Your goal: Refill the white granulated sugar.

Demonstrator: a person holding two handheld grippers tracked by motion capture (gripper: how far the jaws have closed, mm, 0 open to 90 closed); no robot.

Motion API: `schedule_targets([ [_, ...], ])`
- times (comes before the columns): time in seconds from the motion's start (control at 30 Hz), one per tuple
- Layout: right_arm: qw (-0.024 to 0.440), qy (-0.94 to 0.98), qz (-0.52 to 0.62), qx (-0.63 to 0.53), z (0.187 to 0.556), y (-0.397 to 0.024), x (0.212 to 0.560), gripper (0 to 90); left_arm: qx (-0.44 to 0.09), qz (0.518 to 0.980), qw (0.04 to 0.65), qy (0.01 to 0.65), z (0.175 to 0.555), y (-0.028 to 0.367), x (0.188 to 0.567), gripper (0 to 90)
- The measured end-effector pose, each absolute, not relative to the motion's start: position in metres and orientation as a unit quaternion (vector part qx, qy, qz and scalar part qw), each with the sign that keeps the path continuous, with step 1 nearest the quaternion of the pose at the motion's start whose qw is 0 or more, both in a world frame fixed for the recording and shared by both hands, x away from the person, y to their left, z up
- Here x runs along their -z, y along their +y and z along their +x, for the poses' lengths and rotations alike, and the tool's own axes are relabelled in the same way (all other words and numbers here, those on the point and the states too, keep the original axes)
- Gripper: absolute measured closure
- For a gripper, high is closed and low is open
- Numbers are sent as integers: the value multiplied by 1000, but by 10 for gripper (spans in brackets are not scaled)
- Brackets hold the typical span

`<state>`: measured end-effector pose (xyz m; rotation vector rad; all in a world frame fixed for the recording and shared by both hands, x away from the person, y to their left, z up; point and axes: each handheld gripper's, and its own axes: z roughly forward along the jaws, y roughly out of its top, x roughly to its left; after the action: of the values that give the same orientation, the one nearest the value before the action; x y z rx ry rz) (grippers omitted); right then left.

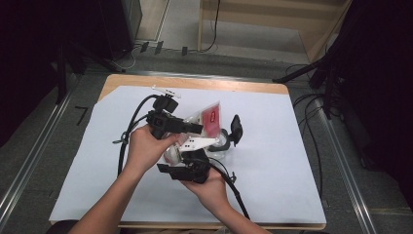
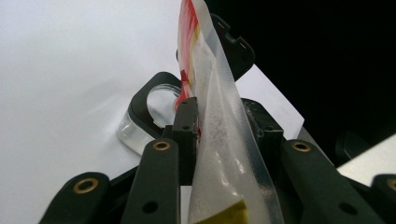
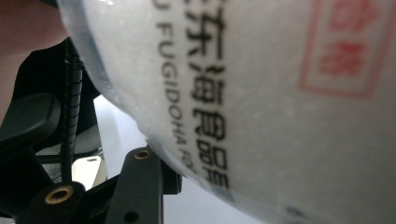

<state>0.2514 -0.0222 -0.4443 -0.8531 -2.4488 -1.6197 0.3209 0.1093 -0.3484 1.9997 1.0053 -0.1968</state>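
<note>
Both tongs at a clear salt-like pouch, mid-counter.

Nearest, right tongs (image 1: 187, 170): pouch (image 3: 280, 93) bulges against the lens; grip cannot be told. Left tongs (image 2: 219, 126): jaws pinch the pouch's upright sealed edge. Beyond, a clear container with black lid (image 2: 147, 116) sits just behind the pouch on the white-covered counter (image 1: 272, 161).
</note>
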Motion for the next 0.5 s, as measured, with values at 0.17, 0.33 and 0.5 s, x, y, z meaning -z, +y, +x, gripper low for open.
schedule_targets([
  [0.17, 44, -797, -282, 532, 252, -23, 444, 610, 69, 806, 429, 402, 320, 108, 347, 708],
  [0.33, 7, -813, -266, 519, 246, -19, 443, 614, 73, 804, 419, 415, 320, 111, 345, 800],
  [0.5, -18, -823, -255, 508, 243, -15, 440, 588, 71, 801, 424, 417, 322, 112, 344, 806],
])
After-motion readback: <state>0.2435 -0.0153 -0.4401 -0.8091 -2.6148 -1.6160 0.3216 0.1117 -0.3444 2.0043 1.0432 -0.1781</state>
